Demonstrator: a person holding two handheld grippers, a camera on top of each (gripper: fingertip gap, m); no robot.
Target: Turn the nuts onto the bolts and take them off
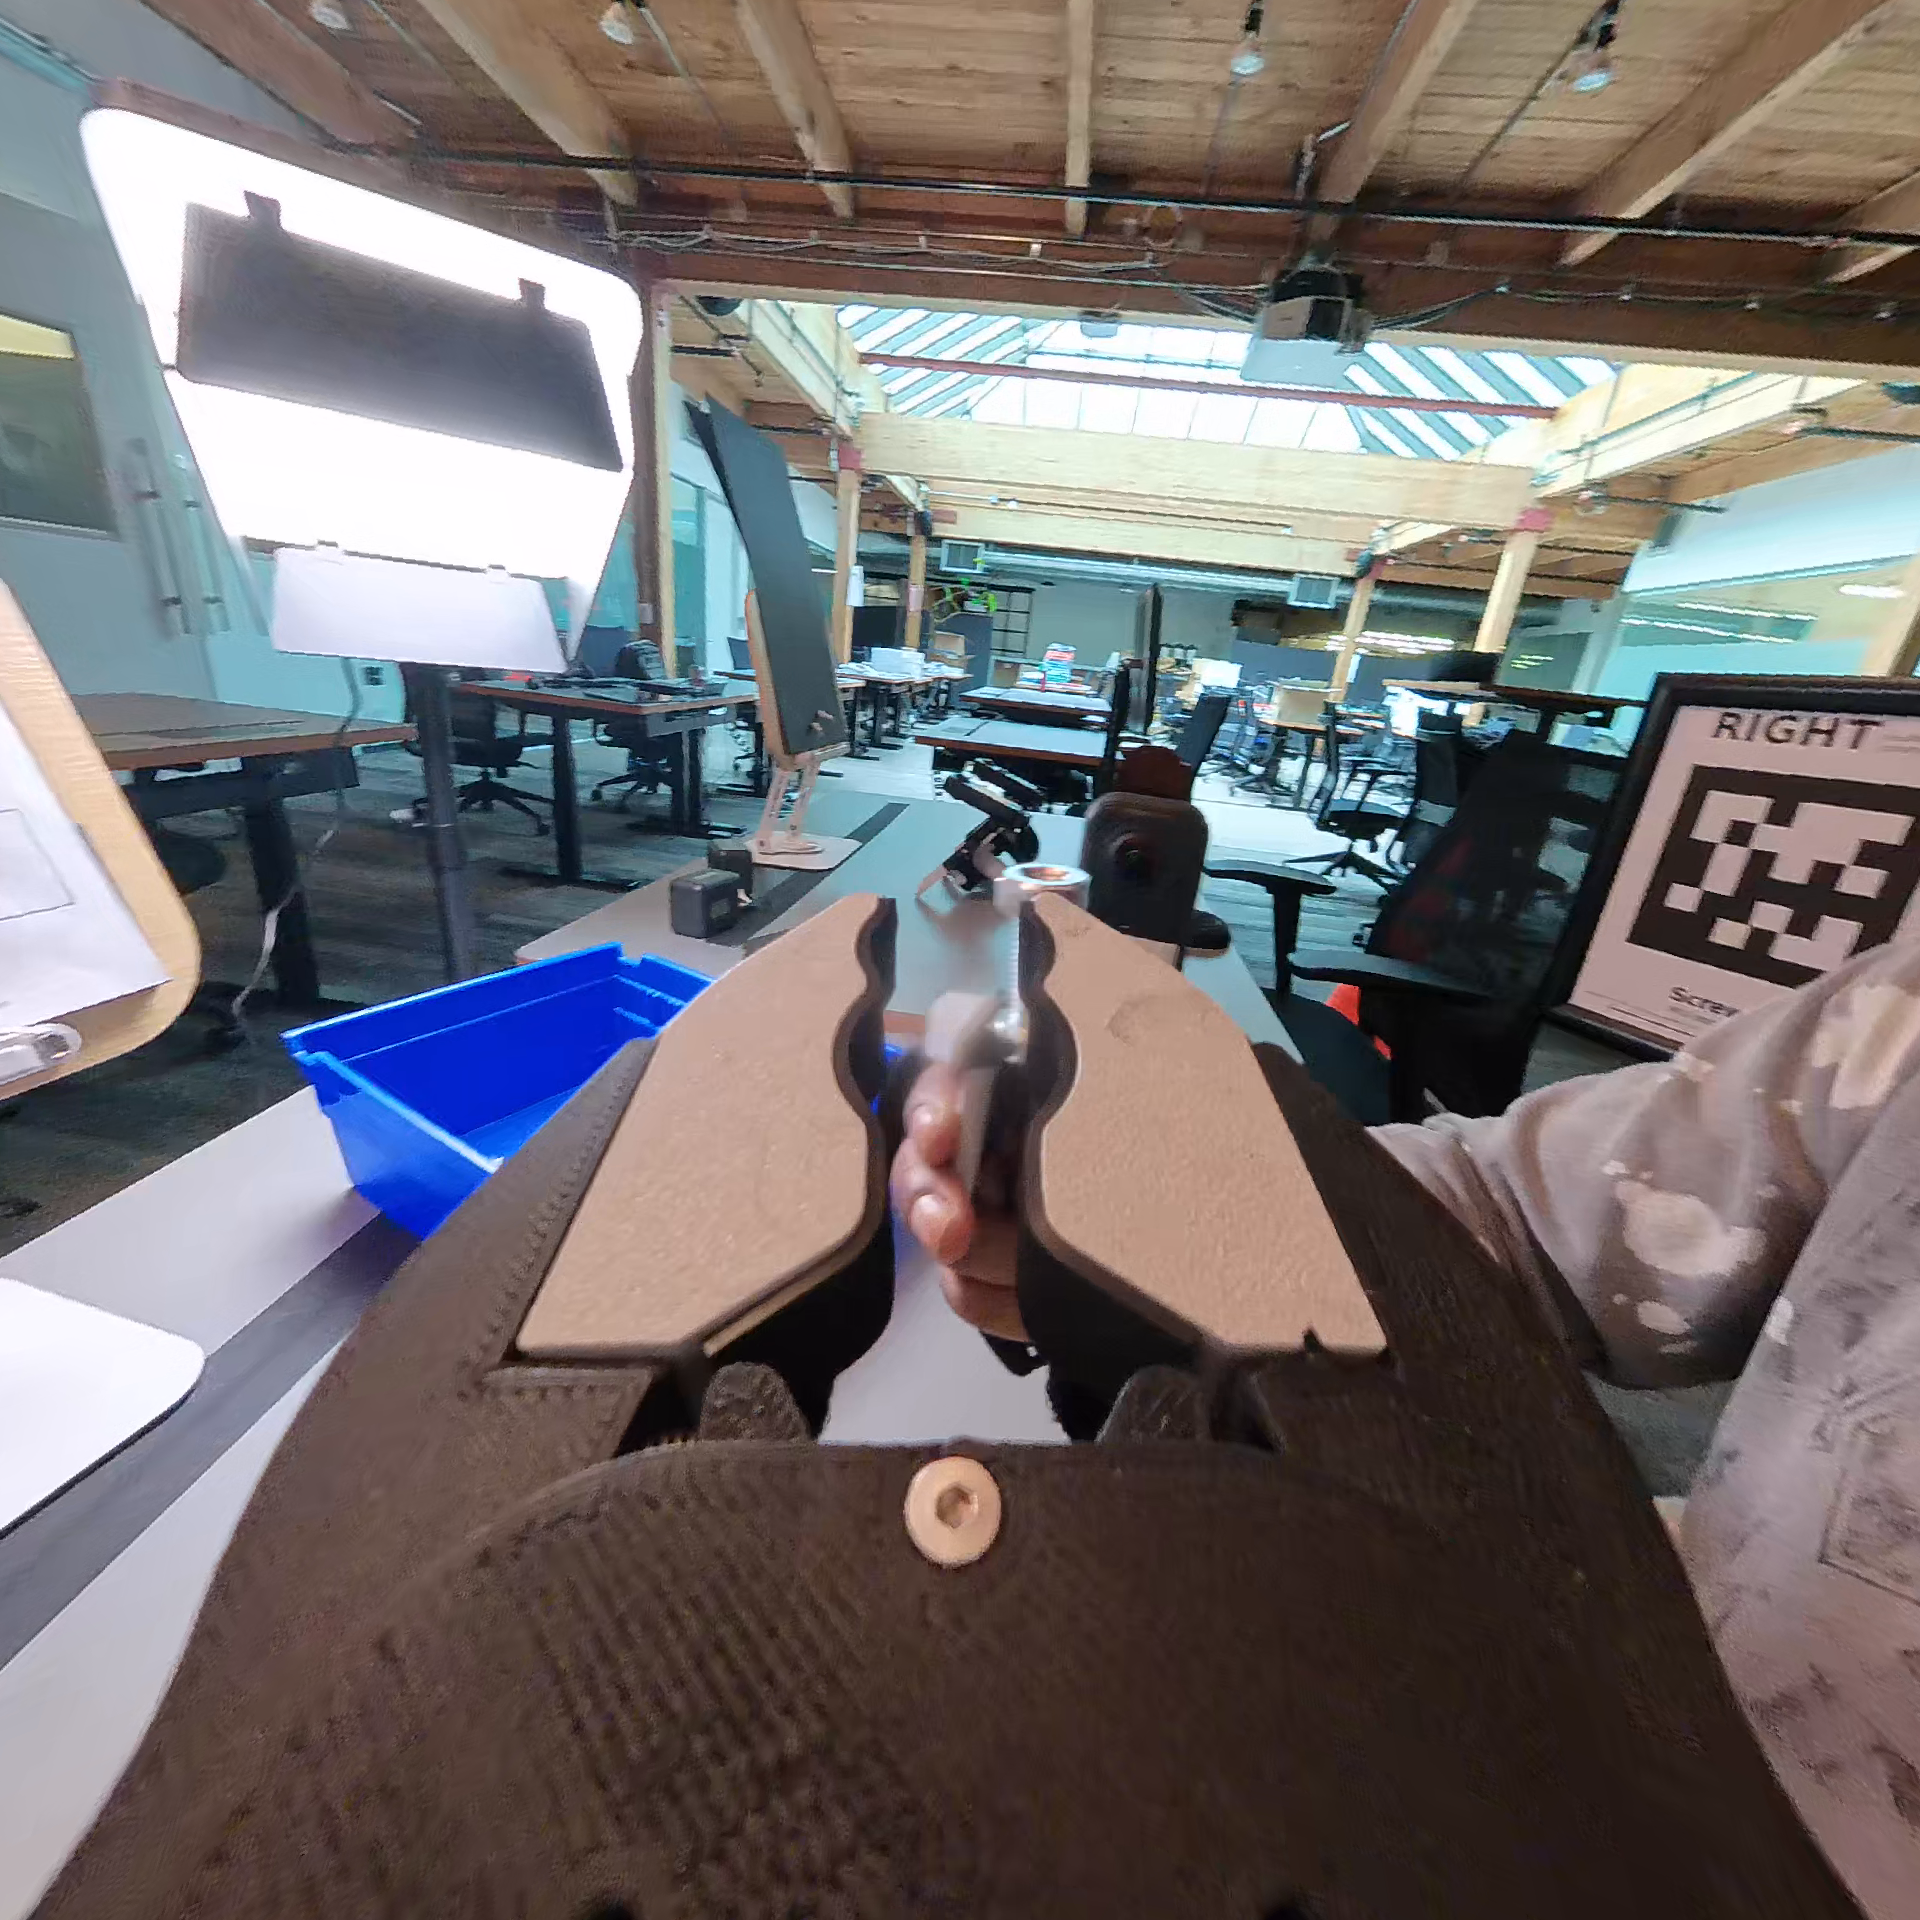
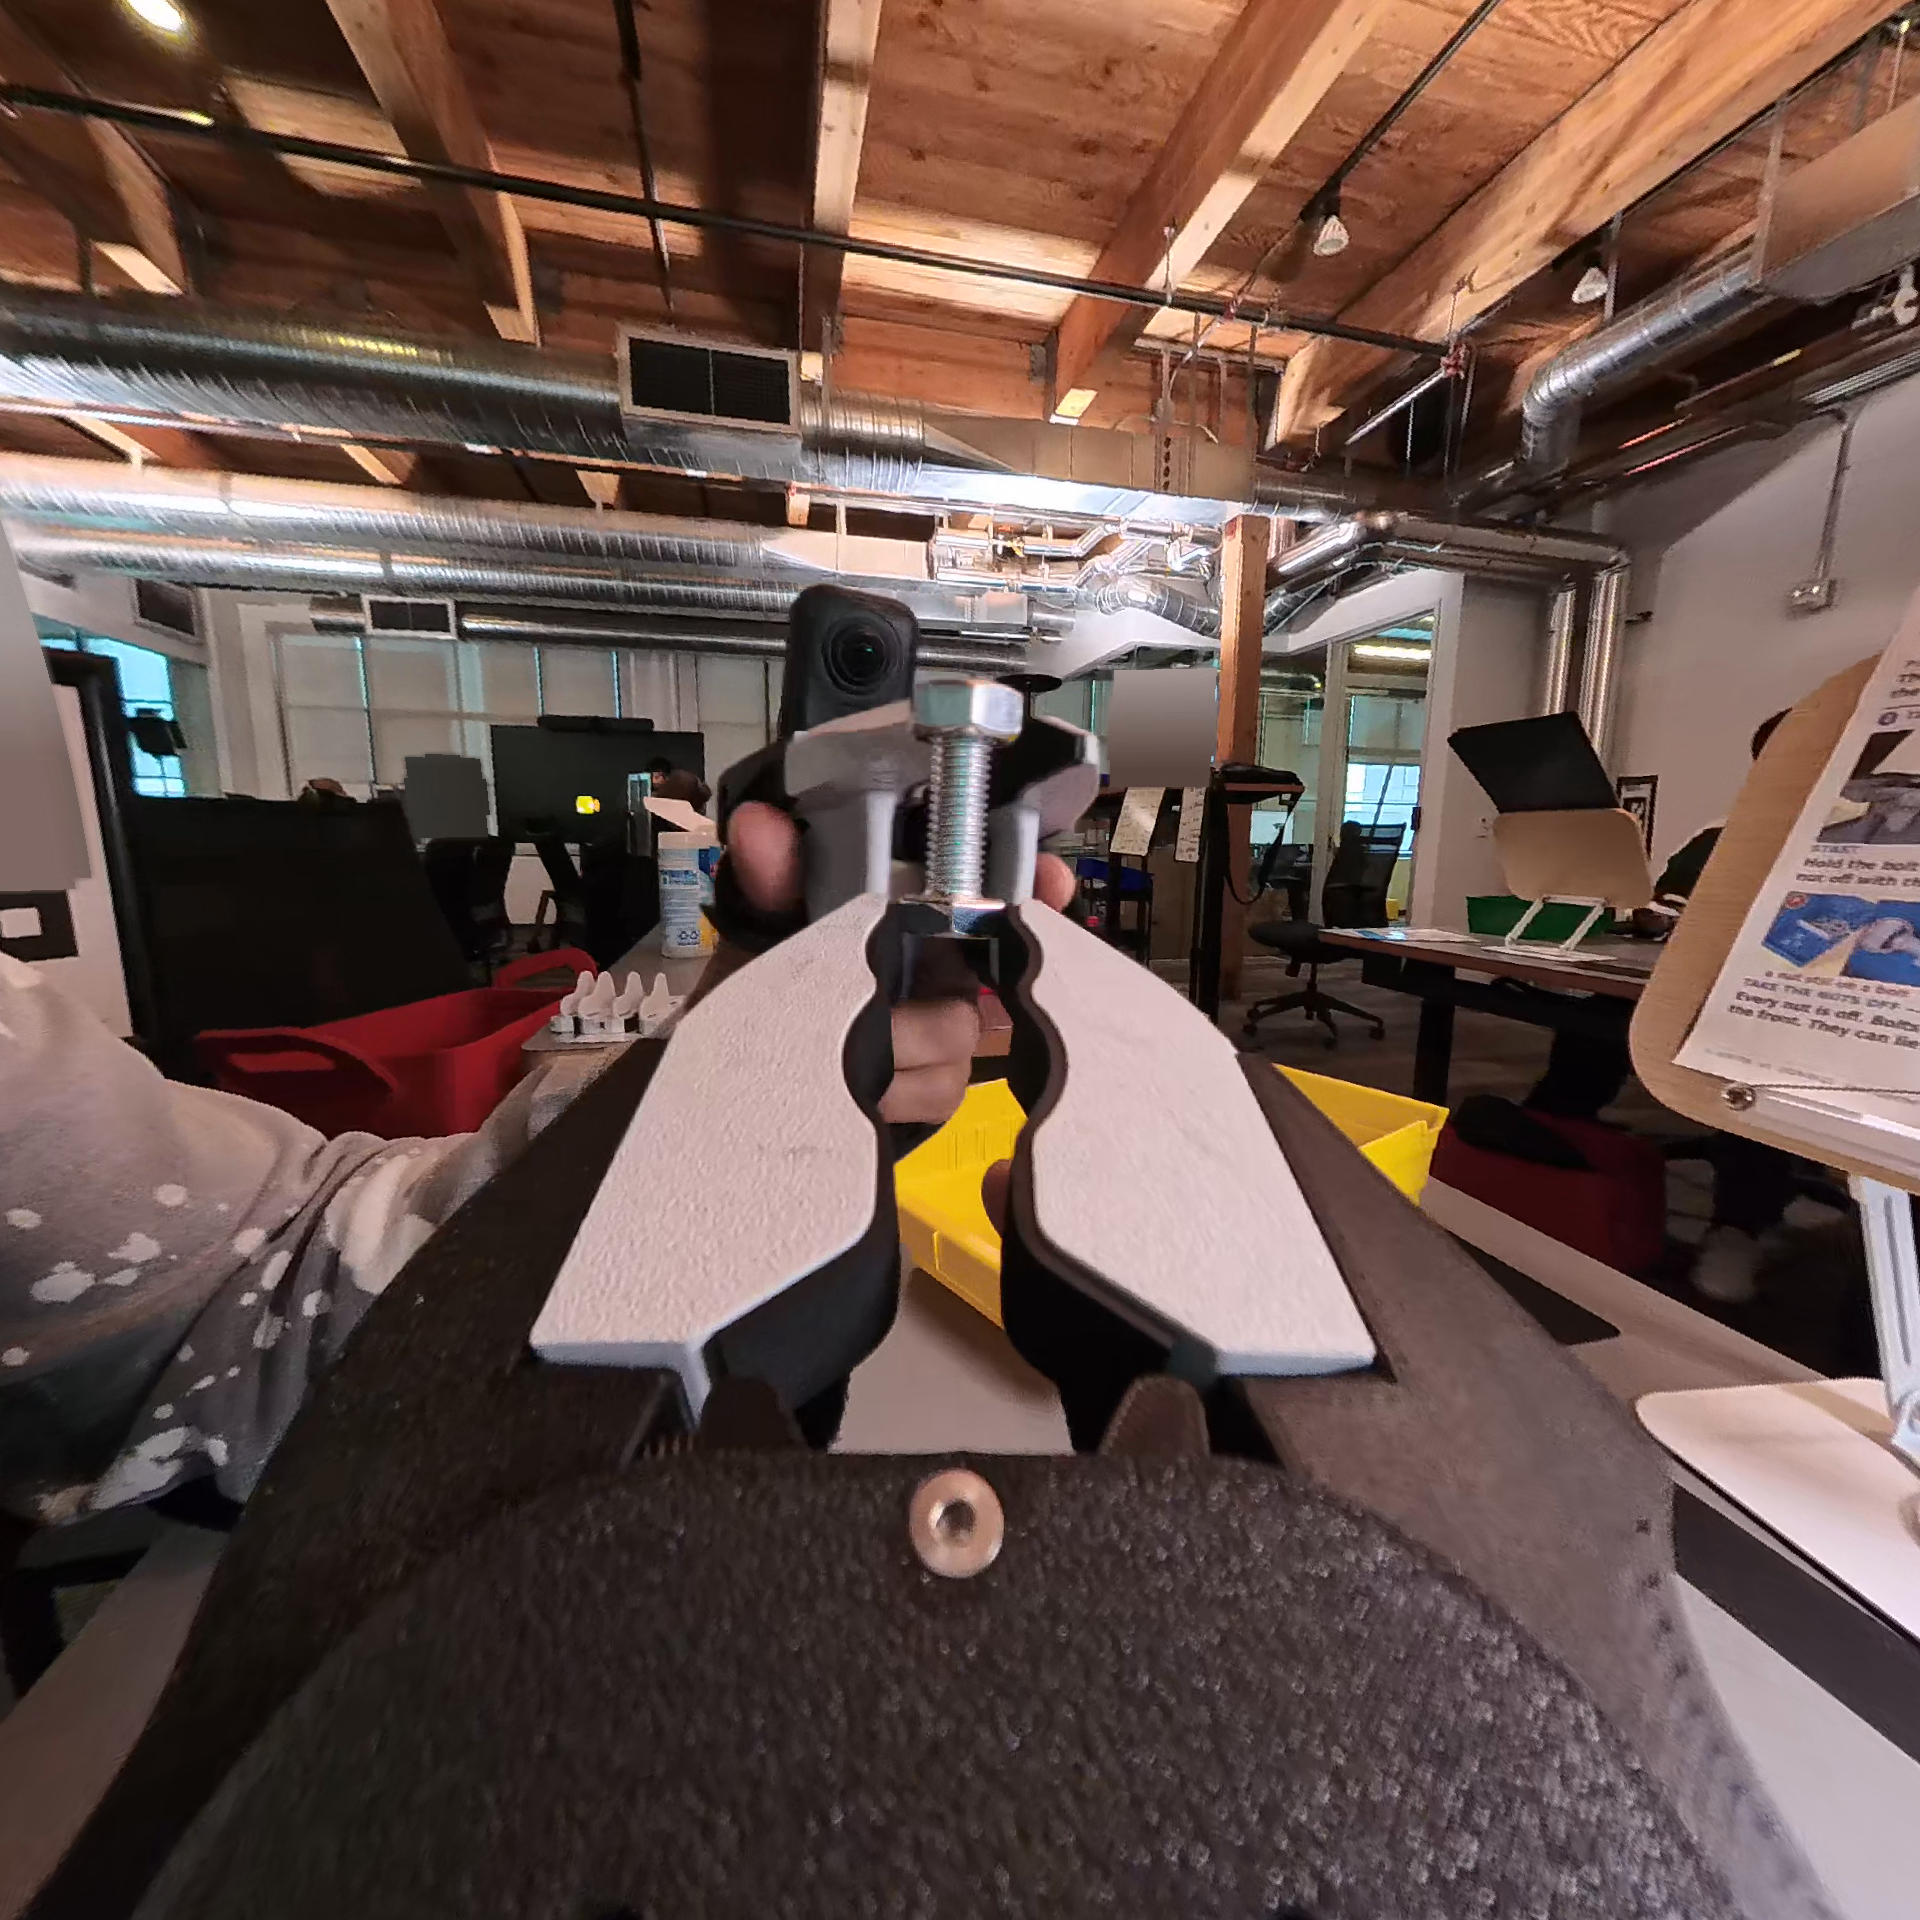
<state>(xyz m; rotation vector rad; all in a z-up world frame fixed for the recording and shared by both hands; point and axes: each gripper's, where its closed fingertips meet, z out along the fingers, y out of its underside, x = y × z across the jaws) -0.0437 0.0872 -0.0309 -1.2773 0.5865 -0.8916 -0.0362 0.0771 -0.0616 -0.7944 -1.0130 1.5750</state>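
A silver bolt [image 2: 958,805] stands upright above a yellow bin [image 2: 1340,1127], its nut [image 2: 954,918] clamped in the right hand-held gripper [image 2: 954,925]. The left hand-held gripper [image 2: 940,774] is closed on the bolt just under its head, above the bench [image 2: 125,1247].

Bright metal in my matt plastic claws

My right gripper [image 2: 954,920] has rough, matt, pale finger pads on dark ridged printed plastic; my left gripper [image 1: 961,925] has the same grain in tan. The bolt [image 2: 958,821] is shiny threaded steel, its nut [image 2: 954,918] just as glossy. The blue bin [image 1: 457,1070] and yellow bin [image 2: 1351,1127] look like smooth glossy plastic. My sleeve [image 1: 1704,1226] is soft mottled cloth.
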